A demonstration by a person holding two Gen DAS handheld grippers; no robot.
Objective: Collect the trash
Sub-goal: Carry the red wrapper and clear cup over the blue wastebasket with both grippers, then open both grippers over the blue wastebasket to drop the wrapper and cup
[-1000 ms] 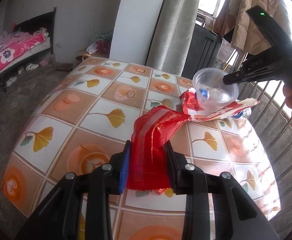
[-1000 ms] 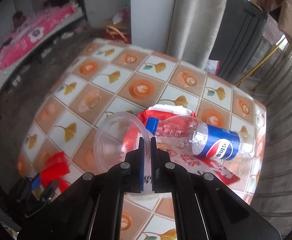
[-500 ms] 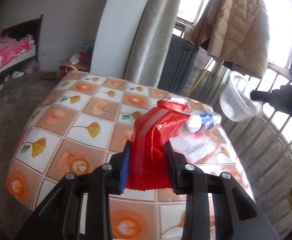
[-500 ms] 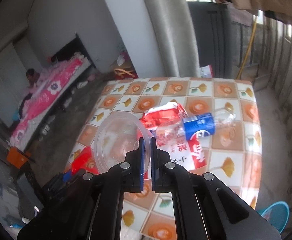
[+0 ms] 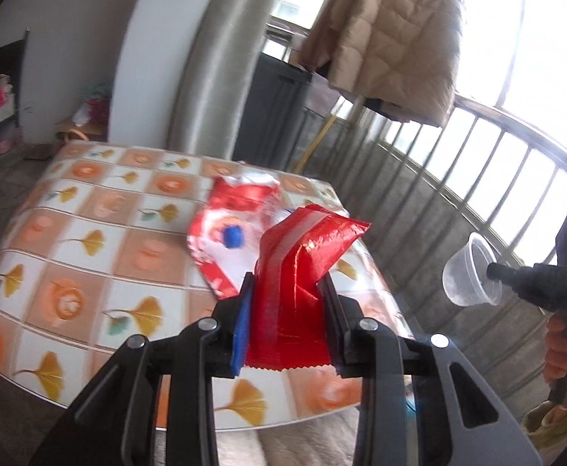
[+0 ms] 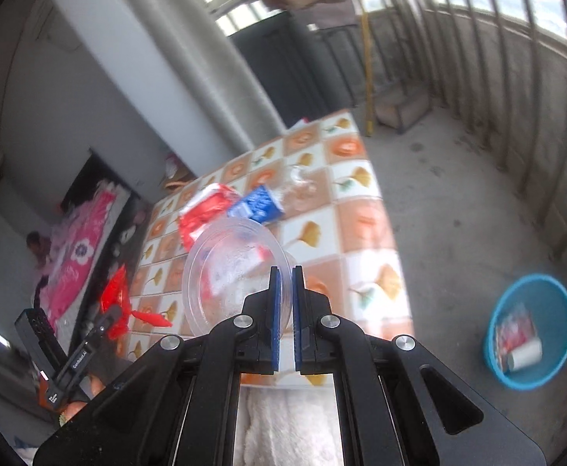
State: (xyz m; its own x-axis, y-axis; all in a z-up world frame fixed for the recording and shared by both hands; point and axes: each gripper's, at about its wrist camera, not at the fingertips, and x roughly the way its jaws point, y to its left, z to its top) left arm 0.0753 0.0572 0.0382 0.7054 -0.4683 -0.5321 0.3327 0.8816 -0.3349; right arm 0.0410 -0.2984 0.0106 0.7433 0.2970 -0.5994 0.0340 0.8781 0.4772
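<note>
both hands have swung away from the table (image 5: 89, 240). right gripper (image 6: 285, 272) pinches a clear cup (image 6: 232, 272) by its rim; left gripper (image 5: 287, 291) clamps a red wrapper (image 5: 295, 272). only the right view shows the blue bin (image 6: 493, 334), low and right of that gripper, nearer the right hand.
</note>
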